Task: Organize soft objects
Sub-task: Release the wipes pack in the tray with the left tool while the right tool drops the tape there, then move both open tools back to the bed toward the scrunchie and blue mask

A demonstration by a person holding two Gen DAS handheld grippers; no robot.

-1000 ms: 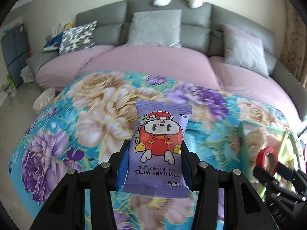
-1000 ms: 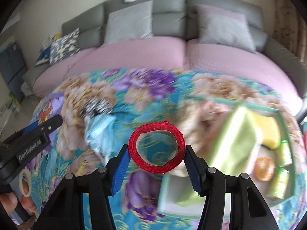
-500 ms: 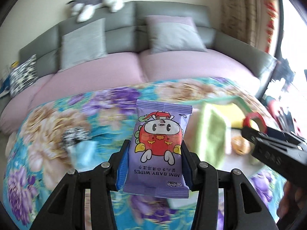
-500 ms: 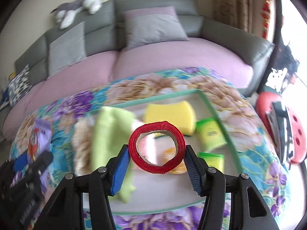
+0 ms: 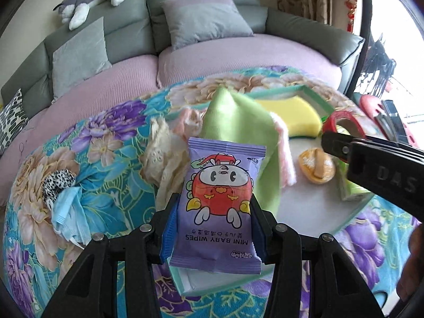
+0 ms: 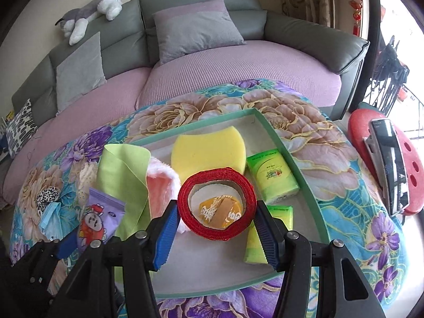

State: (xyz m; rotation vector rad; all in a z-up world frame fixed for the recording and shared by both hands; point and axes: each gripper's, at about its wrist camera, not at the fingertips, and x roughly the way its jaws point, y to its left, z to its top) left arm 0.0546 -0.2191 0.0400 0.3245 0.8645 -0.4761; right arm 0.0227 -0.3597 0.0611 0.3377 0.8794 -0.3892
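A plush husky (image 6: 92, 8) lies atop the grey sofa (image 6: 201, 5); a phone (image 6: 389, 159) rests on the red stool (image 6: 413, 159).

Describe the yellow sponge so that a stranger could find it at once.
On the flowered blanket before the sofa lies a shallow tray with a green rim. The yellow sponge rests flat near its far edge, between the light green cloth and a green tissue pack. It alone is plain, thick and waisted.
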